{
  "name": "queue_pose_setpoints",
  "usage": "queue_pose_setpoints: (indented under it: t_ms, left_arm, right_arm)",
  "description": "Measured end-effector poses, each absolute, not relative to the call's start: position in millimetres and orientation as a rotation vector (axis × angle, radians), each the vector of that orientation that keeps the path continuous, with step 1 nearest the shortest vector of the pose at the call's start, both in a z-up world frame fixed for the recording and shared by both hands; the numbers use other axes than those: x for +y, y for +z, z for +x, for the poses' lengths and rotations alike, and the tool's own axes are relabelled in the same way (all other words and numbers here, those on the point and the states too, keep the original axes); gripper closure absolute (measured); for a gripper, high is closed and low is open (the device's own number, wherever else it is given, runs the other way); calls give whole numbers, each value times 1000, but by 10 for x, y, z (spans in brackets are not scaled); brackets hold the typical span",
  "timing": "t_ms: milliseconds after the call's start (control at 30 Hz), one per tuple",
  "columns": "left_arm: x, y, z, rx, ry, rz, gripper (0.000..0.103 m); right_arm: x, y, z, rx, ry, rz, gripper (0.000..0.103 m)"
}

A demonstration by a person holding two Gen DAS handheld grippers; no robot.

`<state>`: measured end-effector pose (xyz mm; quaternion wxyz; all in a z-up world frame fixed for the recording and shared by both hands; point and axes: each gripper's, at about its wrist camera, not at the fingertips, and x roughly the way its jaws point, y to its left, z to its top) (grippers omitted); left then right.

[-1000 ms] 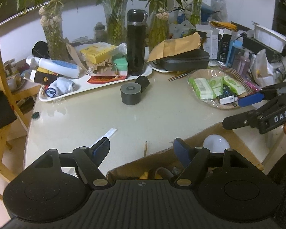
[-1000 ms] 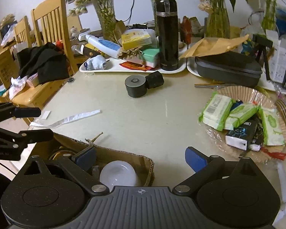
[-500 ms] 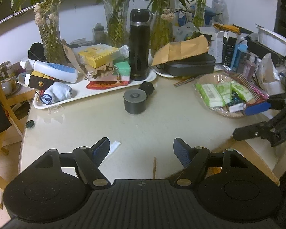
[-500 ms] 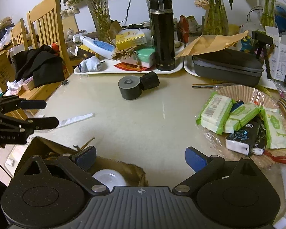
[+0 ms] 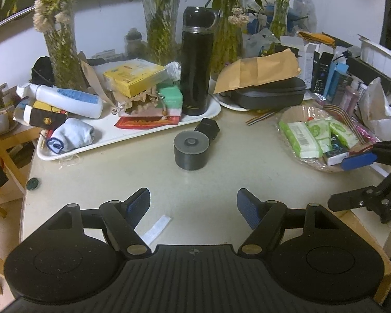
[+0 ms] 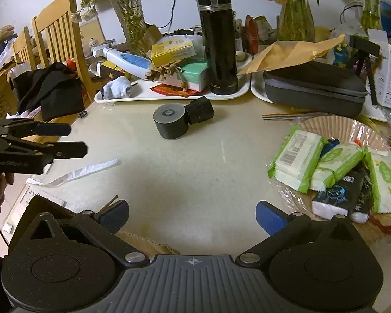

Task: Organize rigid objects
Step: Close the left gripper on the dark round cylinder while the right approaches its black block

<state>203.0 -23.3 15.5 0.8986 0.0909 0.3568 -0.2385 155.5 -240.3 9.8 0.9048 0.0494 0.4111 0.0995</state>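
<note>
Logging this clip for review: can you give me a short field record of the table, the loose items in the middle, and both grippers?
surface: round pale table
centre items: grey cylinder touching a small black block
tray: white tray bearing black flask, upright
right side: basket of wipe packs
left gripper: open, empty
right gripper: open, empty

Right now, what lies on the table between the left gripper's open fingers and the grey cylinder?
Bare tabletop. The left wrist view shows nothing between the left gripper and the grey cylinder; the white paper strip lies nearer, by the left finger.
</note>
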Motion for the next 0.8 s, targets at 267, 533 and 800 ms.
queue_pose_setpoints:
  t_ms: [267,533,800]
  left_arm:
    - [-314,105,2337,781,-497,166,30]
    - [-459,-53,2702,824,-491,198,30]
    - [-648,-228,3055,868,-502,223,30]
  right_arm:
    - [-2435,71,1707,851,210,106,0]
    - [-2446,12,1843,864,213,83,0]
    - [-2496,-40,1976,879,204,69,0]
